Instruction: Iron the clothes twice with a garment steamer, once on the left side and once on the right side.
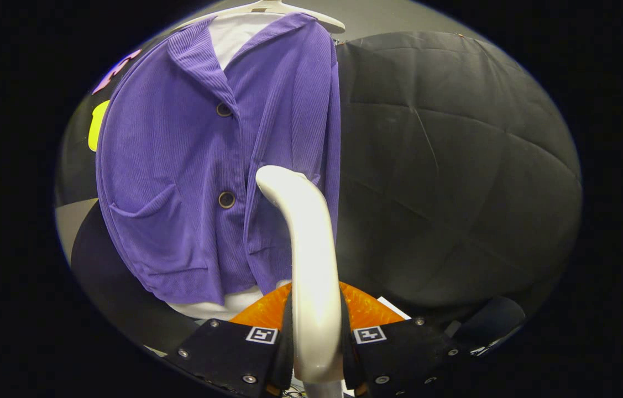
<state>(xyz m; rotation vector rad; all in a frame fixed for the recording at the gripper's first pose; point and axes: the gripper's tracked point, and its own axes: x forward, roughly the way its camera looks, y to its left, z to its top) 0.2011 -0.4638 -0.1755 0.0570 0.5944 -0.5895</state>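
Gripping the garment steamer (311, 265) by its pale handle, the gripper (315, 354) has both fingers pressed against it at the bottom centre of the frame, so the claw is clamped on the tool. The steamer's curved, glossy neck rises up the middle and its rounded head sits over the lower right front panel of the purple cardigan (206, 166), which fills the upper left and centre. Whether the head actually touches the cloth is hard to tell from this angle.

Judging by that position, a pass on one side of the garment seems to be in hand; nothing shows whether the other side is done.

The cardigan is a fine-ribbed knit with a collar, two dark buttons (226, 199), a patch pocket and a banded hem, worn over a white shirt (236, 33) on a pale hanger (289, 10). An orange translucent piece (267, 312) shows behind the fingers.
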